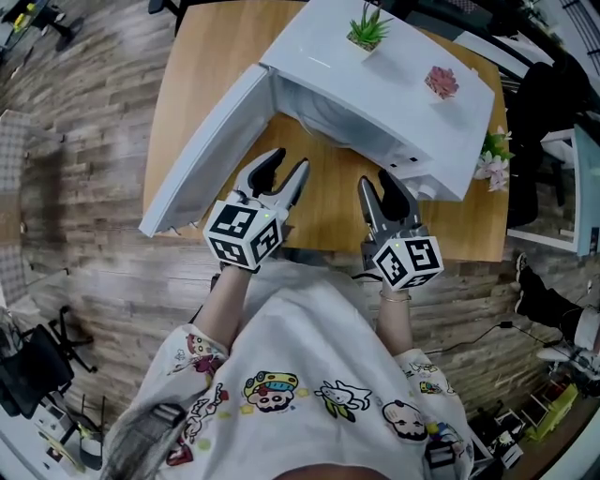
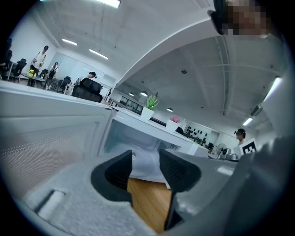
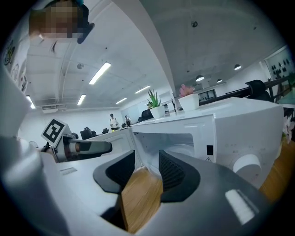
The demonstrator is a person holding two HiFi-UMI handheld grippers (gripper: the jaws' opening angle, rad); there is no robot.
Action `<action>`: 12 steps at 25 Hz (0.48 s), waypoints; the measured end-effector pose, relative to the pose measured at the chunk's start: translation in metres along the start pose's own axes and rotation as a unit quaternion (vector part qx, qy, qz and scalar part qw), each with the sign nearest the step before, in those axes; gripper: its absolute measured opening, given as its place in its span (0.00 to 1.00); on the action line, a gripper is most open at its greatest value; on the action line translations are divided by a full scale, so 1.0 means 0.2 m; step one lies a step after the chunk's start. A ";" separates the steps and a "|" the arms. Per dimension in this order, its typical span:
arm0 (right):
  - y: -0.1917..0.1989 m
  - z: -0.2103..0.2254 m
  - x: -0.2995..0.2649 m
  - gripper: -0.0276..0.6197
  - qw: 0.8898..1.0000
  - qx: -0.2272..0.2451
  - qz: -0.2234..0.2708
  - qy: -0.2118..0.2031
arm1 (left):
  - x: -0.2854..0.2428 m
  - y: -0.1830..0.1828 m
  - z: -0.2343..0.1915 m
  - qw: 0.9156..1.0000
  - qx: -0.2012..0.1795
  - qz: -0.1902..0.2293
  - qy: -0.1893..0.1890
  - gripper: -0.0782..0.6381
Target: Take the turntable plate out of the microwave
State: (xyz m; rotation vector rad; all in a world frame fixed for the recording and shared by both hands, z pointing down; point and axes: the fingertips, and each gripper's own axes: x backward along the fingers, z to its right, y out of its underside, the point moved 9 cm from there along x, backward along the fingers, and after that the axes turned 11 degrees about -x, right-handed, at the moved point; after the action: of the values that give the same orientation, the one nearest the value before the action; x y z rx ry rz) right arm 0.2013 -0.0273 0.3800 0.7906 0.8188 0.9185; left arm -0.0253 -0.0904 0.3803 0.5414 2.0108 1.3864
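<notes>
Holding left gripper [image 1: 287, 161] and right gripper [image 1: 378, 180], jaws gaping and empty, over light wooden table [image 1: 328, 208], facing open white boxy microwave [image 1: 394, 84] at twelve o'clock.

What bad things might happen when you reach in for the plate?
The plate sits inside the microwave; pulled out carelessly, it might slip and hit the table. The left gripper is close to the open door and may bump it. A jolt might tip the two potted plants on top.
</notes>
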 end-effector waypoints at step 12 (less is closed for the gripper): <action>0.13 0.05 -0.05 0.29 0.999 -0.042 -0.024 0.015 | -0.09 0.15 -0.09 0.995 0.096 -0.005 0.028 0.36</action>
State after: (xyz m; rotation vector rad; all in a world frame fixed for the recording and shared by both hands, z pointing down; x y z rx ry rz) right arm 0.1966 -0.0291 0.4097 0.6827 0.8162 0.9181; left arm -0.0252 -0.1021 0.4176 0.5799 2.2046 1.2209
